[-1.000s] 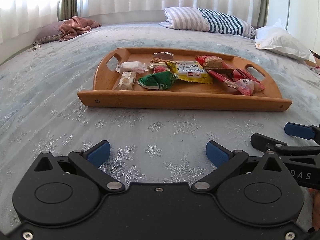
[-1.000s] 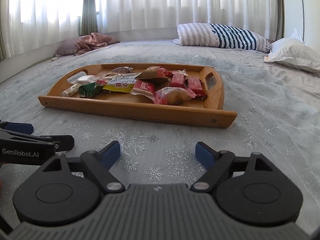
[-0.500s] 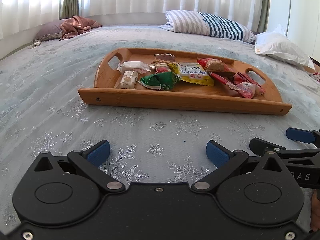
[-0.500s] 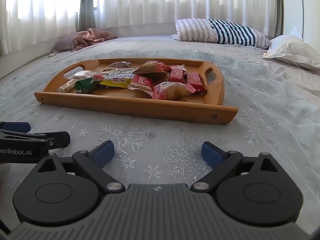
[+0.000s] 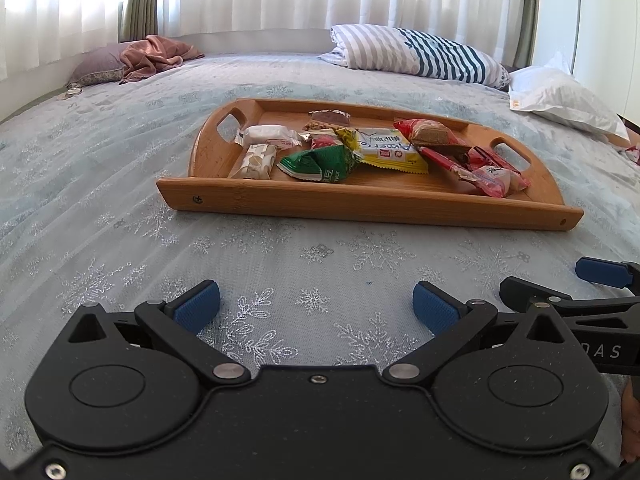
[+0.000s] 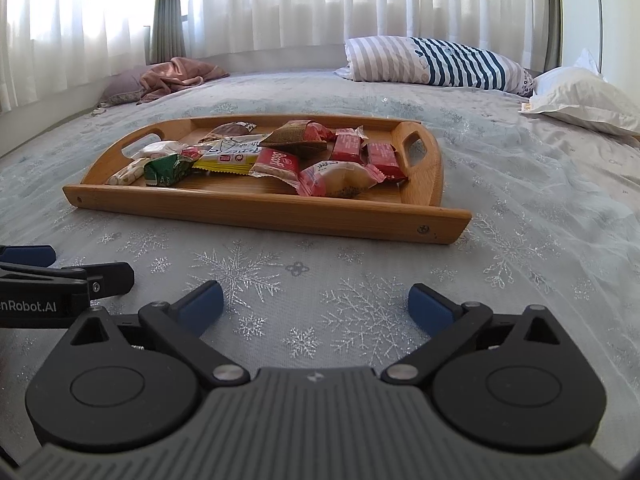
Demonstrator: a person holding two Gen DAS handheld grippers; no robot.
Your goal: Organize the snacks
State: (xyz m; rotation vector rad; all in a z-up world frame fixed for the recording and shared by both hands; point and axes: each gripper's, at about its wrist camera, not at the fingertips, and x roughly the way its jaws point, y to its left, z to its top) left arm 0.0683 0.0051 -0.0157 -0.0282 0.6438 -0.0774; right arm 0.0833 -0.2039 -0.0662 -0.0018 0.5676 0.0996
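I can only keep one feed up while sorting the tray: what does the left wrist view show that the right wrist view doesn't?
Only the left wrist view: the beige packet face-on at the tray's left end, the right gripper at its right edge, and a sliver of hand.

Only the right wrist view: the red Biscoff packet and two small red bars near the right handle, plus the left gripper at its left edge.

Both: the wooden tray on the bedspread, green packet, yellow packet, striped pillow. Each view's own gripper is empty; the right one's jaws are opening.
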